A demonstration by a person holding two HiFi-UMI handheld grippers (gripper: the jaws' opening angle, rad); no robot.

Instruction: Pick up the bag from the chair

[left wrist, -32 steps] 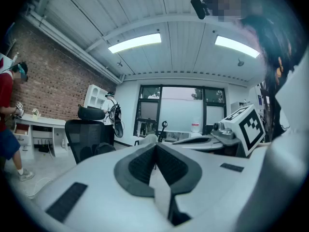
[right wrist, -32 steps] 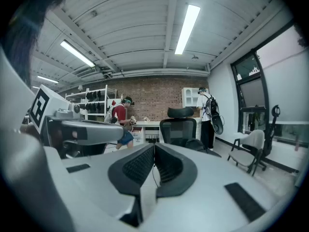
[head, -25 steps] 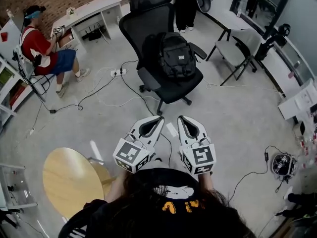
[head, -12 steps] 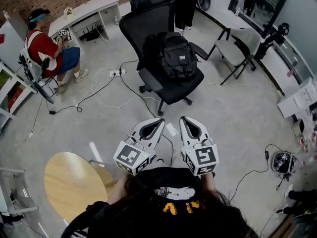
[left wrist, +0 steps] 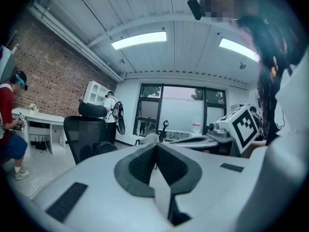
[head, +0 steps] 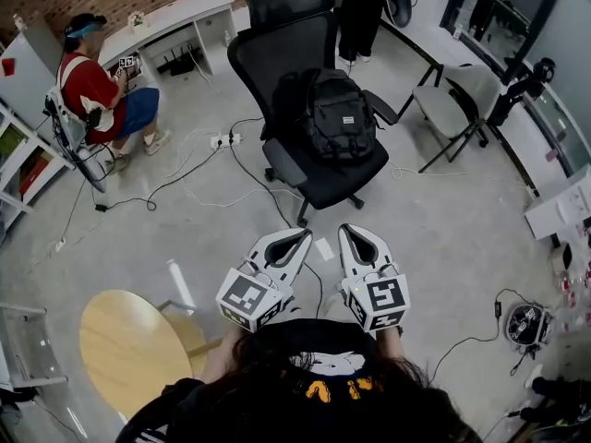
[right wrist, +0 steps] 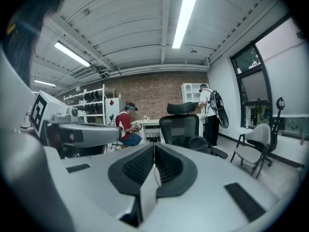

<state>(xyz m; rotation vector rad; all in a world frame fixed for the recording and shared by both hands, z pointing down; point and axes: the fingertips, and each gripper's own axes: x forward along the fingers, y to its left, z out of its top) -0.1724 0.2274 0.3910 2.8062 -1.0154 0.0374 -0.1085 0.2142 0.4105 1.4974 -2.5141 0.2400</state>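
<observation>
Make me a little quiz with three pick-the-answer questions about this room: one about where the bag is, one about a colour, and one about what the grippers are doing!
1. Where is the black bag?
A on a wall hook
B on the seat of the black office chair
C inside a box

2. What colour is the seated person's shirt?
A green
B yellow
C red

3. How are the left hand-held gripper and the right hand-held gripper?
A shut and empty
B wide open
C clamped on the bag

Answers:
1 B, the bag stands on the seat against the backrest.
2 C, the shirt is plainly red.
3 A, in each gripper view the jaws meet with nothing between them.
</observation>
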